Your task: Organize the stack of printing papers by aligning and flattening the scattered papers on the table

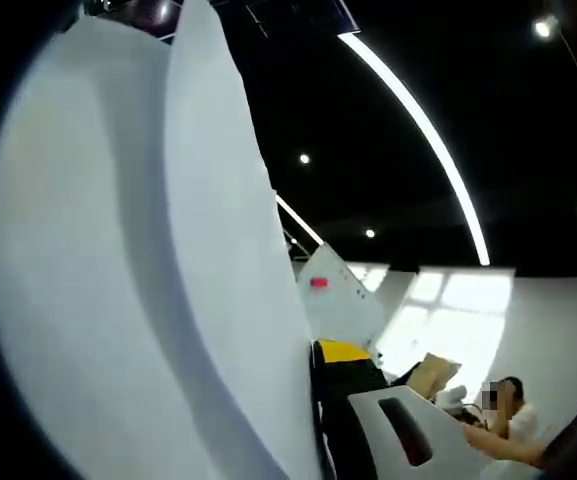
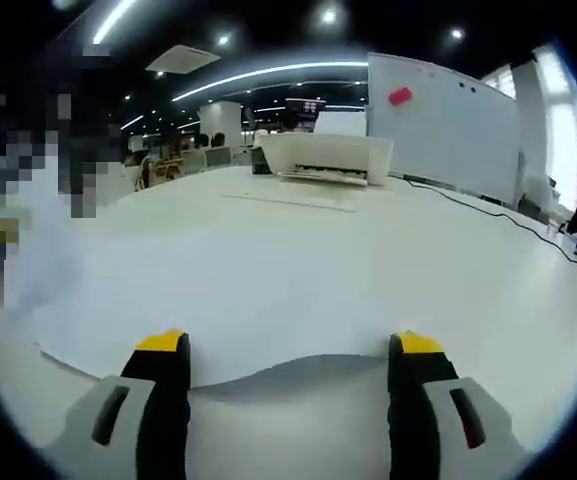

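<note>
Right tongs (image 2: 288, 375) spread wide, yellow-tipped jaws straddling near edge of white printing paper sheets (image 2: 268, 290) lying on white worktop (image 2: 488, 300); edge bows up between jaws, paper stretching ahead and leftward. Left tongs: state cannot tell; curved white paper (image 1: 148, 280) upright close against camera, one jaw at its right. White printer (image 2: 326, 157), whiteboard (image 2: 448, 120) well beyond.

No readable text, label, brand, number or sign in either view. Papers (image 2: 268, 300) blank white. Whiteboard (image 2: 448, 120) bare of writing, carries only red blot (image 2: 400, 96), no letters legible. Printer (image 2: 326, 157) shows no legible brand mark. Screen (image 2: 305, 107) far back glows, content too small to read.
</note>
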Available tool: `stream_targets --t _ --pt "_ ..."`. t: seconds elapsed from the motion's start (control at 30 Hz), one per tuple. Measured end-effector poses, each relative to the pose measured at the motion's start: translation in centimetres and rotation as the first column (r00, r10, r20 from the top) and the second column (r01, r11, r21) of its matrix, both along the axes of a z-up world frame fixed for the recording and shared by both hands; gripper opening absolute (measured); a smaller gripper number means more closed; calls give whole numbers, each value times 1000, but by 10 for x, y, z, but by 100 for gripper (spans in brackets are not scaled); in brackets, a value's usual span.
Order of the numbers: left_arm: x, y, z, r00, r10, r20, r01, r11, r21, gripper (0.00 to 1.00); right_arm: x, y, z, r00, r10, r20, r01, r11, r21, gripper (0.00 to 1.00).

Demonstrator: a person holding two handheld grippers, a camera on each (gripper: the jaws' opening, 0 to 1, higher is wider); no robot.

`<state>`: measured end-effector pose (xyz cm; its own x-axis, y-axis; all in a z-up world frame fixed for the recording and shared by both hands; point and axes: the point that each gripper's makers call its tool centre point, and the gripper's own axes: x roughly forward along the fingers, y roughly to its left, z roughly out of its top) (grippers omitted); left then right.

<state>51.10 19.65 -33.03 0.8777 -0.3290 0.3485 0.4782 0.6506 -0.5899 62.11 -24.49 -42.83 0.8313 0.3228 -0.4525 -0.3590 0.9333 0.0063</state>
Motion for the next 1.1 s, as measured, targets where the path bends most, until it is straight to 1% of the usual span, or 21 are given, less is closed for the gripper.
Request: stream_targets --t 0.2,0.27,0.43,0.57,0.63,0.73,0.9,0.93,0.97,1.1 --pt "0 0 0 1000 0 0 0 1000 0 7 -8 11 2 999 39 0 -39 999 5 61" --pt "0 0 0 1000 -1 0 1 1000 0 7 -8 16 4 998 60 12 -60 998 5 58" --pt "0 0 0 1000 -1 0 1 1000 0 7 -16 28 4 996 84 14 -84 996 14 47" --pt "0 0 0 1000 -2 0 2 1000 0 7 -20 37 5 995 95 18 -95 995 16 43" --pt "0 0 0 1000 -2 0 2 1000 -1 7 -22 39 5 995 96 19 -97 995 17 42" --pt "0 0 0 1000 -2 0 2 1000 -1 7 -24 43 6 994 105 22 -105 994 17 38" --pt "0 1 0 1000 -2 1 2 1000 -2 7 -33 53 6 992 125 24 -125 992 20 30" --pt "0 1 0 1000 -2 1 2 1000 -1 7 -35 54 6 992 125 23 -126 992 21 26" --pt "0 1 0 1000 -2 2 2 1000 -1 7 -33 53 5 990 136 25 -136 991 19 19" --pt "0 0 0 1000 -1 2 1 1000 -1 7 -38 56 6 990 138 23 -139 990 21 19"
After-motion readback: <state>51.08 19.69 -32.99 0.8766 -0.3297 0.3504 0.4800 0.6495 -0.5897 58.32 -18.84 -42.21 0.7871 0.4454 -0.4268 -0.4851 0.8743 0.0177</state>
